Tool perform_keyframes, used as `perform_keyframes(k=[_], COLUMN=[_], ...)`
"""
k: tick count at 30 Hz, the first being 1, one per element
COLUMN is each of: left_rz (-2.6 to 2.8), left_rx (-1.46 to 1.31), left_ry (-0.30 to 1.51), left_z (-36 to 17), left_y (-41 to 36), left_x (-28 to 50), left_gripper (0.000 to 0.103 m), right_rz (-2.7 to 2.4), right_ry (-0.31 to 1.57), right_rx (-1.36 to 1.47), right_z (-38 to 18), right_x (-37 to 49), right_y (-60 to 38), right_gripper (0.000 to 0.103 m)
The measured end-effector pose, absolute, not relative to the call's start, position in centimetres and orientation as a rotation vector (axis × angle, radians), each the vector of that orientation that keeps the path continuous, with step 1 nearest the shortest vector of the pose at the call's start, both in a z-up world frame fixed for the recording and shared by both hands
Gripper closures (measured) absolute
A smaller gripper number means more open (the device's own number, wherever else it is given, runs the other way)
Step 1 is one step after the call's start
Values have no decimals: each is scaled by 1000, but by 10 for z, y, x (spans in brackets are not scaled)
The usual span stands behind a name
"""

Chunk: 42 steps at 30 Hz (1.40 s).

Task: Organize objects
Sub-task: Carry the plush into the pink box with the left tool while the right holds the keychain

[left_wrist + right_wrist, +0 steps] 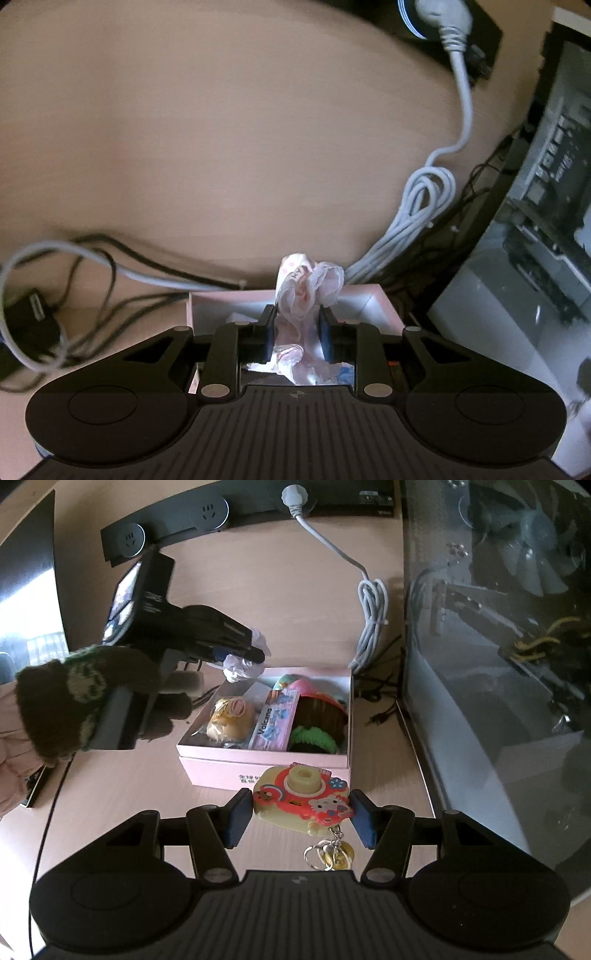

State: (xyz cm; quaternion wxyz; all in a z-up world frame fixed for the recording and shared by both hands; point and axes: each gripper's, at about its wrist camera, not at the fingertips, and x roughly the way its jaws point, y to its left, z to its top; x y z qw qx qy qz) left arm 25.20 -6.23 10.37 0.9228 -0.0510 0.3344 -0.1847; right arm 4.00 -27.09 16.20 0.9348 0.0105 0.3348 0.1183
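Pink box (258,771) sits open on the pale wooden desk (288,602), and only the right wrist view shows its contents: a pale round toy (231,720) at the left, a flat pink packet marked "Volcano" (275,720) in the middle, and a brown item with green trim (317,727) at the right. That same view shows the left gripper (255,653) from outside, held by a hand in a dark knitted glove (92,705), its tips above the box's far left corner with a crumpled white-and-pink wrapper (240,668) hanging from them. From the left wrist view the wrapper (303,295) stands between the blue pads (269,332), which are narrow and press on it from both sides, with the box's far wall (236,295) just beneath.

Nearer the camera, the right gripper (301,812) stands about half wide and clamps a cream toy camera (299,797) with red cartoon trim, held in front of the box's near wall; a keyring (328,854) dangles under it.

White cable (421,199) appears in both views, coiled beside the box and running up to a black power strip (236,506). A glass-sided computer case (498,627) stands at the right.
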Motion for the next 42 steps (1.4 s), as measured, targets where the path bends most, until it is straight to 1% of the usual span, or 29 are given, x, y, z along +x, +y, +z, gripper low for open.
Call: perform_keyframes(k=[3, 6, 7, 10, 12, 16, 18, 19, 22, 27, 31, 33, 36, 40, 42], left_rz=[-383, -452, -460, -520, -548, -518, -505, -503, -488, -513, -585, -582, -587, -552, -572], left_rx=[-26, -24, -16, 3, 28, 169, 129, 96, 40, 117, 49, 9, -38, 7, -4], left_ry=[581, 558, 581, 735, 789, 789, 847, 879, 926, 987, 1044, 1025, 946, 785, 766], left_z=[116, 115, 111, 87, 75, 67, 68, 69, 72, 75, 74, 77, 89, 101, 100], left_y=[-66, -68, -71, -83, -94, -114, -111, -106, -100, -105, -101, -97, -88, -86, -88], left_x=[240, 234, 236, 247, 244, 232, 237, 239, 247, 239, 230, 225, 218, 207, 204], left_gripper=[77, 77, 77, 76, 76, 76, 76, 74, 75, 76, 76, 76, 76, 76, 76], right_rz=[246, 247, 247, 244, 241, 221, 209, 206, 202, 195, 183, 184, 187, 191, 187], right_ry=[686, 693, 698, 716, 723, 744, 748, 749, 748, 739, 739, 731, 720, 723, 722], right_rx=[13, 9, 8, 1, -5, 3, 5, 9, 12, 13, 17, 17, 14, 25, 33], right_z=[162, 161, 160, 156, 154, 148, 148, 147, 147, 148, 149, 151, 154, 154, 156], right_x=[43, 43, 42, 41, 40, 40, 40, 40, 38, 35, 36, 35, 33, 34, 37], right_y=[-267, -263, -262, -259, -258, -259, -259, -260, -259, -261, -262, -261, -259, -258, -258], right_gripper=[46, 46, 46, 46, 46, 46, 46, 46, 46, 46, 46, 46, 46, 46, 46])
